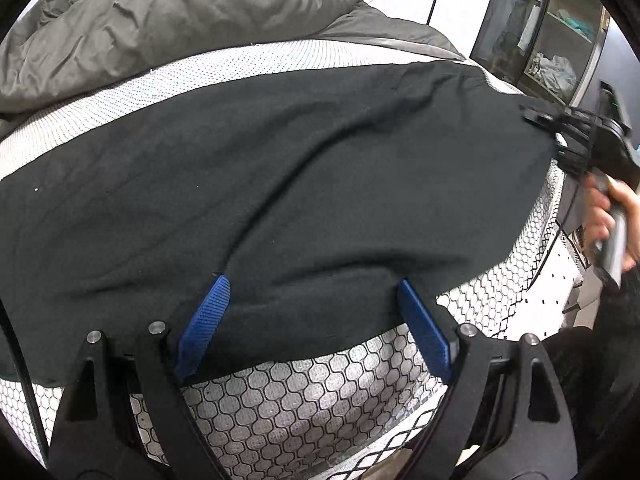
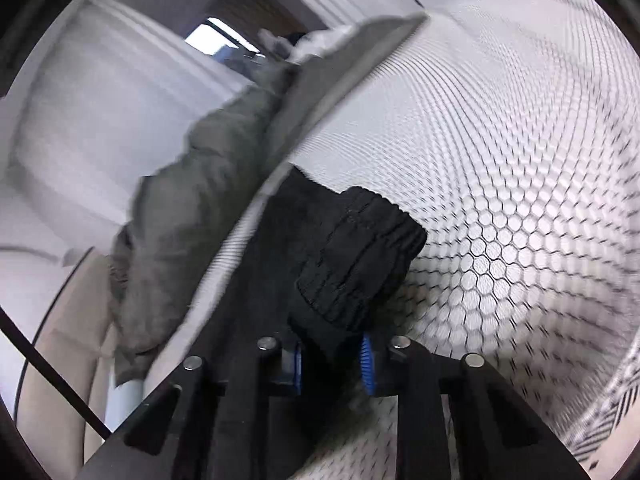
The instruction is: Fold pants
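Item: black pants (image 1: 280, 184), spread flat across a mattress (image 1: 312, 396) with a white, black-lined honeycomb cover. Seen from the left wrist, the garment runs wide from the left border of the view to the far right corner of the bed; its near hem lies just short of the mattress's near edge, leaving a strip of bare cover below it. A long crease runs diagonally through the cloth.

Left tool (image 1: 312, 328): blue-padded fingers (image 1: 206, 320) standing wide apart, both tips resting at the near edge of the pants, cloth lying between them but not pinched.

Right tool (image 2: 332, 364): jaws drawn together and clamped on a ribbed elastic band of the pants (image 2: 360, 260), which bunches up out of the jaws. From the left wrist, this tool (image 1: 538, 118) sits at the garment's far right end, at the bed's right edge, with the person's hand (image 1: 604, 208) on its handle beyond the mattress.

Surroundings: a grey duvet (image 1: 160, 28) is heaped along the far side of the bed, touching the bare cover behind the pants. A dark shelf unit (image 1: 556, 44) stands past the right corner. Open mattress lies to the right of the clamped band in the right wrist view; that view is motion-blurred.
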Tool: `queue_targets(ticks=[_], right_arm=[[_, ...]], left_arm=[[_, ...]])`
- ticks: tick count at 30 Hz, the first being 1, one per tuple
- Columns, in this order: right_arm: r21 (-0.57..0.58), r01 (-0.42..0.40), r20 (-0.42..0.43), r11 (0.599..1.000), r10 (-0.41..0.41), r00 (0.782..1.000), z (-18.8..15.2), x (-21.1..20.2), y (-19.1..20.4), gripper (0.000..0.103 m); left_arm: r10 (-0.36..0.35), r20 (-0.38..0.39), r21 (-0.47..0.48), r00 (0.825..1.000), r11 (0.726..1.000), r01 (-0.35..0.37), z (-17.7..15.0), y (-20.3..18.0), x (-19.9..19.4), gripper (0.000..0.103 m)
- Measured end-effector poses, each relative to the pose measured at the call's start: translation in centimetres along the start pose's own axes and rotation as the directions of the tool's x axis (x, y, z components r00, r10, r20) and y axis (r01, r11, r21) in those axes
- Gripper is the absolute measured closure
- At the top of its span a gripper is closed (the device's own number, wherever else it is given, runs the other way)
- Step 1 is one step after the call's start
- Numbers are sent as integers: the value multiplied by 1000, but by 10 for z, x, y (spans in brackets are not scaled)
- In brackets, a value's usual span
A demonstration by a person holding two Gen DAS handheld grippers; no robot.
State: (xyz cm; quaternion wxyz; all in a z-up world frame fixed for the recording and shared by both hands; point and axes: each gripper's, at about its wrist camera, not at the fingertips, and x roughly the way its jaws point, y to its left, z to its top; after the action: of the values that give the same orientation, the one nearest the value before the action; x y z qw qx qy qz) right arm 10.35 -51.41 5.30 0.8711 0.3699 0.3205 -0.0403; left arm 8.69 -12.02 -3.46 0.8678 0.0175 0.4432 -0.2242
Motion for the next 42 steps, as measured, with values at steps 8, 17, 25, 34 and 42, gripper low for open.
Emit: queue_targets(ticks=[8,17,25,34,42], right_arm=[[39,152,-35,988,-151,988,5,-9,-29,42],[-337,198,-100,920,-244,965,85,39,50,9],[-547,125,-300,828,-333,894,81,140,61,53],[-659,186,-232,729,-432,871,79,181,73,63],[-615,354,52,705,-411,910,73,106,90,8]], left_arm=[[7,2,21,1000,1000,-8,-4,1,-2,18],[-16,-18,4,1000,1000,16,-1,8,-1,18],[-20,-22,10,1000,1000,20,0,8,3,15],[-34,-25,19,999,999,34,1,7,6,15],[-63,43,-79,997,995,67,5,30,-30,14]])
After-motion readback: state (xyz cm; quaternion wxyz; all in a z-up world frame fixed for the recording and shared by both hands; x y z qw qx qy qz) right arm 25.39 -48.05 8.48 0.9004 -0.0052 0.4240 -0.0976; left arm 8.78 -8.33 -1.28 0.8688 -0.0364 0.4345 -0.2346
